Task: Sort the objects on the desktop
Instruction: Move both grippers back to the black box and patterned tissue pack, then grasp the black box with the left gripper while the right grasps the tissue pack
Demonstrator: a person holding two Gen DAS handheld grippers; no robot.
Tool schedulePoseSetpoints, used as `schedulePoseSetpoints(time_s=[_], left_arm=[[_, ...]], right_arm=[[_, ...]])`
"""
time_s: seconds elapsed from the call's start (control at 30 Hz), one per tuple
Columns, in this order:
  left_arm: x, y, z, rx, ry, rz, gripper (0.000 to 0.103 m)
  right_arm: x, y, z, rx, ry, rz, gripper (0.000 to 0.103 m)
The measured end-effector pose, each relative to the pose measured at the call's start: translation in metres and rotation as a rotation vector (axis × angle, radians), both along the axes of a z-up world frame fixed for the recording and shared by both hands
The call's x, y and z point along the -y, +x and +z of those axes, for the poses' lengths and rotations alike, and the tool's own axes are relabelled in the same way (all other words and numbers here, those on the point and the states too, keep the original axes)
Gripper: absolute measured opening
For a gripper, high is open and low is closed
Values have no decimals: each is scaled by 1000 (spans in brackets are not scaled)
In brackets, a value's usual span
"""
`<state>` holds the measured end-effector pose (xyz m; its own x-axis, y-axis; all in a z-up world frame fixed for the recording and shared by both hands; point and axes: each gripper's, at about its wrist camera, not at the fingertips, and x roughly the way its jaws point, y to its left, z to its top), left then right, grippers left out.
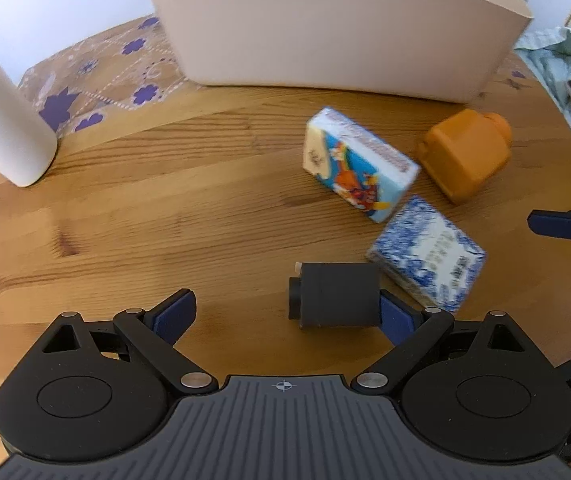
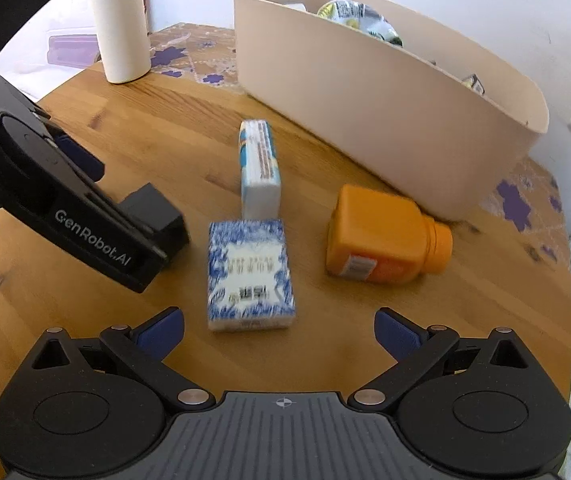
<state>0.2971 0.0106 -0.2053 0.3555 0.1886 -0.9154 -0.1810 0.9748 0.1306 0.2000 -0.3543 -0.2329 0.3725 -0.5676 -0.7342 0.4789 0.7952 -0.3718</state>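
Left wrist view: left gripper (image 1: 287, 314), fingers spread wide, black block (image 1: 335, 295) against right pad on worktop (image 1: 165, 200). Right gripper (image 2: 279, 330) fingers wide too, near blue patterned box (image 2: 249, 274); orange bottle (image 2: 381, 236) beside bin (image 2: 385, 120).

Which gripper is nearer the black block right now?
Left. The left gripper is open with the black block between its fingers, against the right one. The right gripper is open farther off, facing the blue-patterned box.
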Motion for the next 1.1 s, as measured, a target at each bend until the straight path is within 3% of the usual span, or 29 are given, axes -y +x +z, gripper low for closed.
schedulePoseSetpoints(time_s=[0.3, 0.47, 0.53, 0.57, 0.63, 0.67, 0.7, 0.97, 1.1], left_arm=[[-23, 2, -5, -9, -6, 49, 96], [-27, 5, -7, -11, -15, 26, 96], [-26, 6, -6, -1, -15, 13, 92], [-26, 6, -5, 12, -15, 10, 85], [-24, 4, -1, 40, -11, 0, 65], [-23, 5, 2, 48, -11, -5, 48], [-22, 5, 3, 49, -8, -10, 45], [-26, -10, 8, 35, -5, -11, 45], [-29, -21, 21, 60, 36, -55, 45]], right_arm=[[6, 15, -5, 4, 19, 24, 86], [11, 17, -6, 34, 56, 6, 61], [12, 19, -5, 42, 76, 14, 50], [10, 20, -5, 35, 77, 23, 46], [9, 21, -5, 26, 84, 26, 43], [9, 20, -4, 24, 92, 22, 43], [9, 19, -4, 25, 98, 19, 43], [-2, -7, 11, 49, 103, 17, 43], [-7, -23, 25, 70, 86, 11, 43]])
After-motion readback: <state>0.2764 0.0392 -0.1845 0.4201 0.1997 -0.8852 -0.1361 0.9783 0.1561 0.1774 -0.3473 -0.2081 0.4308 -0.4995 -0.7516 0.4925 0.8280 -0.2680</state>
